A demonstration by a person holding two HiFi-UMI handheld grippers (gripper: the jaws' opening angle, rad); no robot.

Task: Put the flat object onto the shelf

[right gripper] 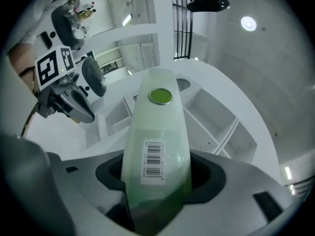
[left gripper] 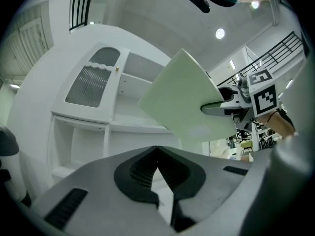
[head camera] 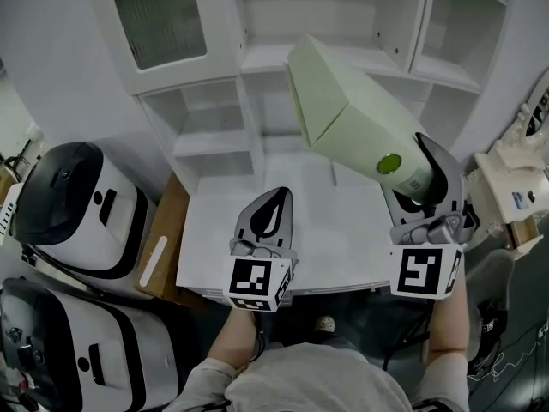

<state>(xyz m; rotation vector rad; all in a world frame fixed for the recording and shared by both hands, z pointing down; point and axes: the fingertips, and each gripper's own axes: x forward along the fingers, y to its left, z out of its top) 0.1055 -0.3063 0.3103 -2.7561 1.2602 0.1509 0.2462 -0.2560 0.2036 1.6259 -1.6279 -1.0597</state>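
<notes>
Flat green box [head camera: 360, 118] sits pinched at its near end in right gripper [head camera: 426, 187] jaws, long axis straight ahead toward shelf [head camera: 214, 144]; left gripper [head camera: 268, 217] jaws pressed together, empty.

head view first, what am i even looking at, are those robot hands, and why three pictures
There is no robot here. A person wears a camera on the head that looks down, and holds a pair of hand-worked tongs in each hand. The cubes with square markers are parts of those tongs. The other two pictures come from small cameras that ride on each pair and look along its jaws.

The right tongs are clamped on a flat pale green box with a green dot and a barcode. They hold it in the air above the white table, in front of the white shelf unit. The left tongs are shut and hold nothing. Two white and black appliances stand at the left.
</notes>
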